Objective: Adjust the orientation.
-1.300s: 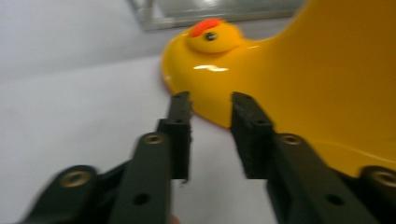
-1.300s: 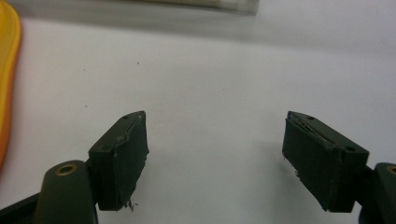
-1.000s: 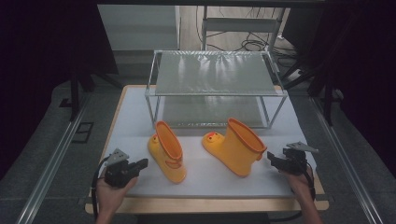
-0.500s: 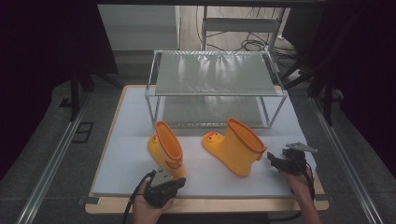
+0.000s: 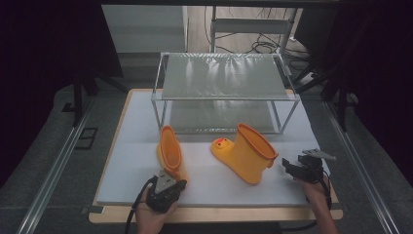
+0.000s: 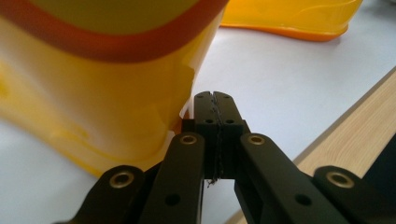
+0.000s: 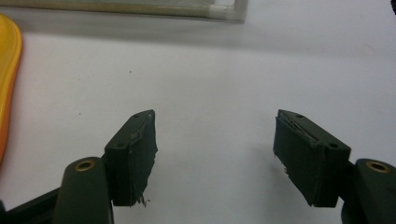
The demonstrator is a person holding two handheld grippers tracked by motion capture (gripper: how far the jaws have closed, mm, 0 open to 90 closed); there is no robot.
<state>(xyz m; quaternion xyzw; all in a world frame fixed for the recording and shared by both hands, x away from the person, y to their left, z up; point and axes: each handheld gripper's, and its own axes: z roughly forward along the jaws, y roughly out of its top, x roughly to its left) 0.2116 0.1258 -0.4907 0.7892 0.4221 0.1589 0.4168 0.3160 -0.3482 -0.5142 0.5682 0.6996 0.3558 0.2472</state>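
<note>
A: Swung inward along the near edge since 1 second back: left gripper (image 5: 176,186), once out by the left corner, now tucked against the heel of the left yellow rubber boot with the orange rim (image 5: 171,155). Pads pressed flat together, nothing between, boot wall just beside them.

B: And the right gripper (image 5: 288,168)?

A: Parked as before near the right edge, spread wide over bare white foam board (image 5: 131,151), clamping nothing.

B: Second yellow rubber boot with the duck face (image 5: 246,152)?

A: Lying tilted mid-board, between both grippers, well apart from each. Behind both boots, 2-tier metal mesh rack (image 5: 221,80).
</note>
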